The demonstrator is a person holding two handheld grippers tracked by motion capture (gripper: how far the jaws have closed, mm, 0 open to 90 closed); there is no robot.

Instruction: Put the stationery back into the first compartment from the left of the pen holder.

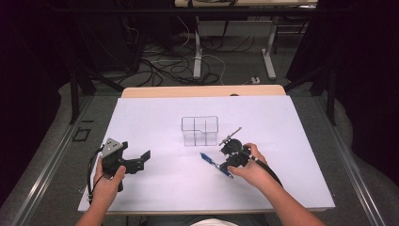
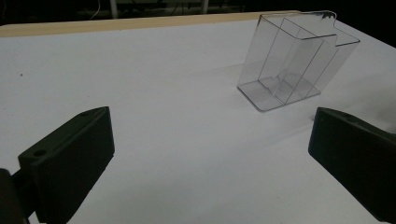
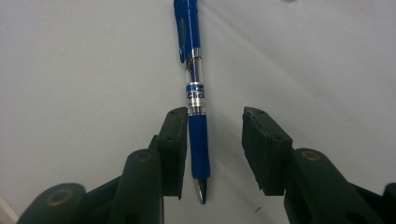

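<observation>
Blue retractable click pen with clear barrel [image 3: 196, 109] lies flat on the white worktop [image 1: 155, 188], near the clear plastic divided organizer box [image 1: 200, 131]. Right hand-held gripper [image 3: 212, 149] straddles its rubber grip, jaws not yet clamped (one pad touching), set for pickup. Left hand-held gripper [image 2: 210, 158] rests wide open, idle.

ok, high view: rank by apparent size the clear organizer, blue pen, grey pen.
1. clear organizer, clearly largest.
2. blue pen and grey pen: similar visible length. The right gripper straddles the blue pen, hiding part of it, so I won't rank them.
</observation>
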